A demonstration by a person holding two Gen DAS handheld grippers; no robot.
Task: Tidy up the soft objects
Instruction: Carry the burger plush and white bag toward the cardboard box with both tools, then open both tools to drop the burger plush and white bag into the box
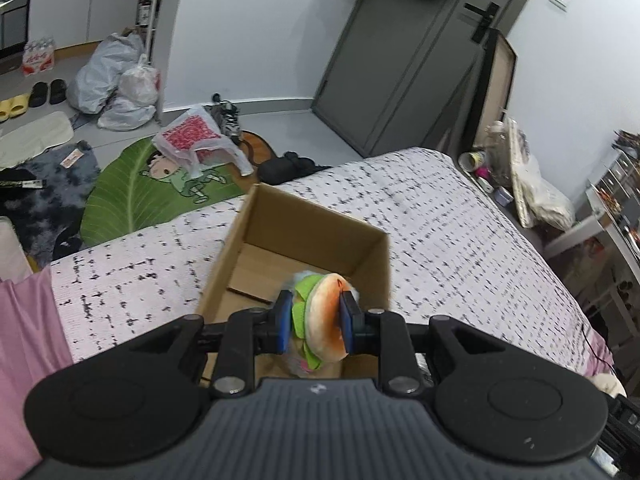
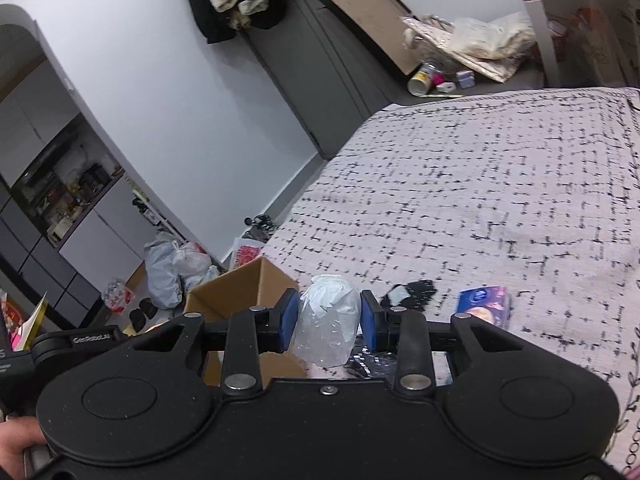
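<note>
Left wrist view: left gripper (image 1: 316, 322) clamped on a plush burger toy (image 1: 320, 320), orange bun and green felt layers squeezed between the blue pads (image 1: 285, 320). Toy held over the near end of an open cardboard box (image 1: 256, 224). Box sits on the bed (image 1: 440, 220), which has a pale cover with black dash pattern. Box floor visible, brown, with a loose flap lying inside. Floor beyond the bed: green leaf-shaped rug (image 1: 120, 196), plastic bags (image 1: 116, 80), slippers (image 1: 40, 96).

Right wrist view: right gripper (image 2: 328, 322) closed on a white plastic-wrapped bundle (image 2: 326, 320); contents unclear through the wrap. Bundle held above the bed (image 2: 480, 180), just right of the box (image 2: 240, 284), whose corner shows left of the pads. On the cover near the gripper: a black-and-white item (image 2: 408, 292), partly hidden, and a blue-purple packet (image 2: 484, 304) lying flat to its right.
</note>
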